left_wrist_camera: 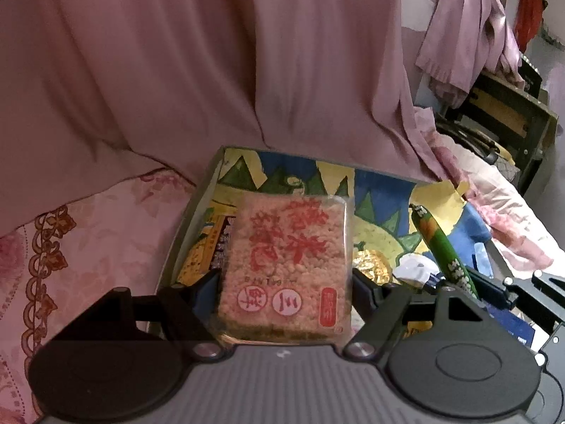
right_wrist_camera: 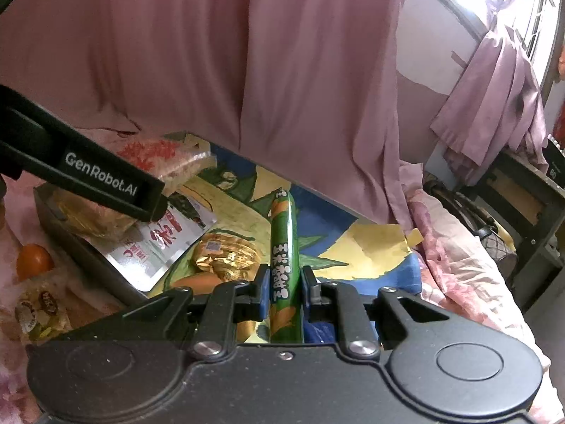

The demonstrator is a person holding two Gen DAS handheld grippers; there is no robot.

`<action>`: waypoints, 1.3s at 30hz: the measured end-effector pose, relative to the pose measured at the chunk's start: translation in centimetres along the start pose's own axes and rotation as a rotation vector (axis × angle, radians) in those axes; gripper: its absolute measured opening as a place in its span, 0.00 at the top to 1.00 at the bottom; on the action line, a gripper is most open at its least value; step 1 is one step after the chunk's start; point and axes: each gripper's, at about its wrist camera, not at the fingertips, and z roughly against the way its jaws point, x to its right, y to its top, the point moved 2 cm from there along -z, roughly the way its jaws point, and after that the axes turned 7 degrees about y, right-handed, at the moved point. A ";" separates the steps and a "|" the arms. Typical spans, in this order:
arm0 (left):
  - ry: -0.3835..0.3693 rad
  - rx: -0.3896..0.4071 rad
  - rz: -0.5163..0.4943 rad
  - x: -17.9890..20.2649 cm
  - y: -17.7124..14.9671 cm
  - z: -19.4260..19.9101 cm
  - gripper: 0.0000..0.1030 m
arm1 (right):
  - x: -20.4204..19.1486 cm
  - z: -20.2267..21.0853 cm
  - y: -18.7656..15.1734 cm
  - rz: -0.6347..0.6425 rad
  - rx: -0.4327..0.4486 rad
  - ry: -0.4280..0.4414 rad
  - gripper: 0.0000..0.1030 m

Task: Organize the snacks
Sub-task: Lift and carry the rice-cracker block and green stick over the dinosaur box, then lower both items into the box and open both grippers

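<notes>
My left gripper (left_wrist_camera: 286,282) is shut on a square pack of puffed rice cake (left_wrist_camera: 287,258) with red print, held over a grey tray (left_wrist_camera: 183,233) with a colourful painted bottom. My right gripper (right_wrist_camera: 284,291) is shut on a green corn sausage stick (right_wrist_camera: 283,265), held upright over the tray's right part (right_wrist_camera: 317,190). The sausage also shows in the left wrist view (left_wrist_camera: 445,247), at the right. The rice cake pack shows in the right wrist view (right_wrist_camera: 169,162), behind the left gripper's black arm (right_wrist_camera: 88,176).
In the tray lie a gold foil snack (right_wrist_camera: 226,252), a white packet with red print (right_wrist_camera: 162,243) and a yellowish wrapped cake (right_wrist_camera: 88,219). An orange fruit (right_wrist_camera: 33,261) and a small snack bag (right_wrist_camera: 39,311) lie on the pink floral bedding (left_wrist_camera: 88,229). Pink curtain (left_wrist_camera: 212,70) hangs behind.
</notes>
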 end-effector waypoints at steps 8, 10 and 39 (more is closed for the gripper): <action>-0.003 -0.025 0.000 -0.1 -0.1 -0.5 0.23 | -0.1 -0.9 -0.1 0.016 -0.020 -0.005 0.82; -0.005 -0.030 0.005 -0.2 -0.1 -0.5 0.24 | -0.1 -0.9 -0.1 0.018 -0.015 -0.016 0.81; 0.007 0.241 0.070 -1.0 0.4 11.3 0.00 | 2.7 13.8 1.2 -0.166 0.304 -0.158 0.01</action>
